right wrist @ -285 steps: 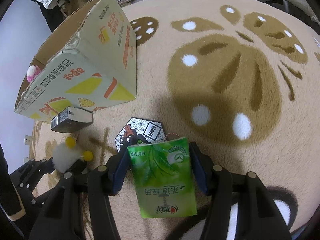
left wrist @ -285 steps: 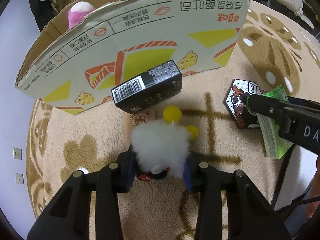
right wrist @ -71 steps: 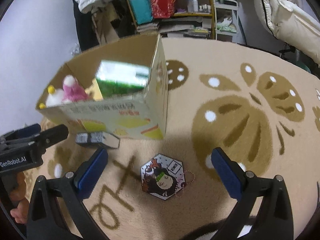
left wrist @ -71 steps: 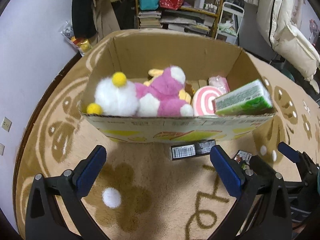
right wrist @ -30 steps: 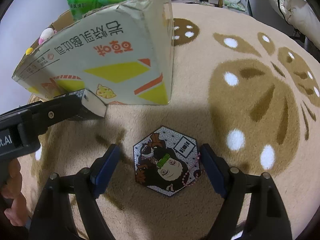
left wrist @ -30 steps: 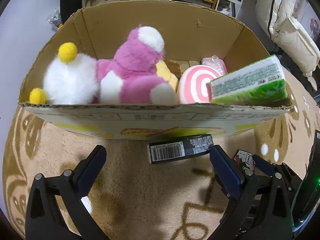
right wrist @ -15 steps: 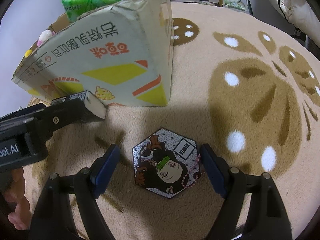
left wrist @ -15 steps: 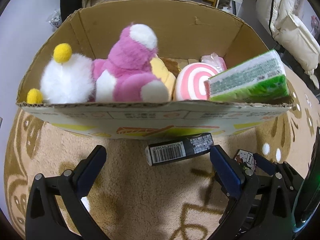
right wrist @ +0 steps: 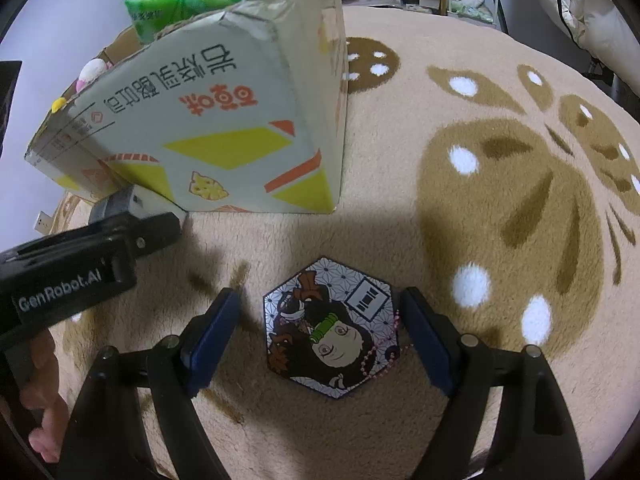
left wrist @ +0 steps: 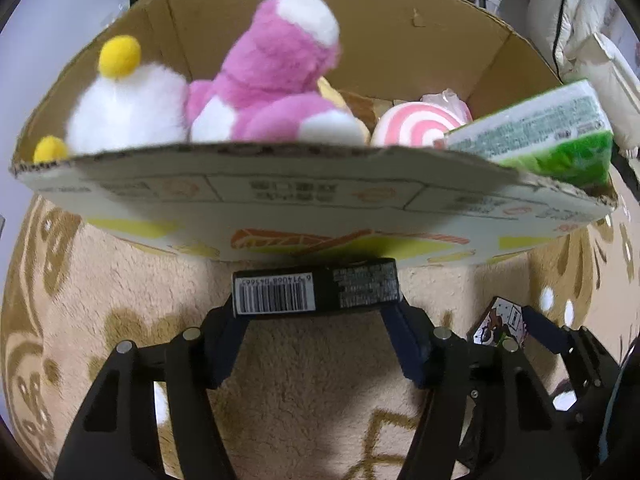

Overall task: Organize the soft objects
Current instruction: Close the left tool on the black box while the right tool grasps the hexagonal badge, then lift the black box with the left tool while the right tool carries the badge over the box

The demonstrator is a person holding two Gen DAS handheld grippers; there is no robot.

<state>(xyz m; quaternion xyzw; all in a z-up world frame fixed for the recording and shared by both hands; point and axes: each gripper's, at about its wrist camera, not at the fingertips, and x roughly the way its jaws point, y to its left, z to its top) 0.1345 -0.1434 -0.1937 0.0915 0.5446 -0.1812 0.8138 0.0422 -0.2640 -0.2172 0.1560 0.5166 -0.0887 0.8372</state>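
Black carton point(left wrist: 316, 293): lies on the rug point(left wrist: 120, 280) just in front of the cardboard box point(left wrist: 280, 208), barcode up.
Left gripper point(left wrist: 316, 320): jaws have just been closing; the pads now sit against the carton's two short ends.
Carton handling: likely light, stiff and smooth; end-to-end hold seems right, gentle squeeze.
Hexagonal pad point(right wrist: 332, 328): flat on the rug, near the box.
Right gripper point(right wrist: 320, 332): jaws apart, straddling the pad without touching.
Pad handling: thin, probably floppy; pinch opposite edges.
Box contents: plush toys point(left wrist: 264, 76) and a green tissue pack point(left wrist: 540, 132).

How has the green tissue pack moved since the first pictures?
Yes. The green tissue pack went from the rug, between the right claw's fingers, up into the cardboard box.
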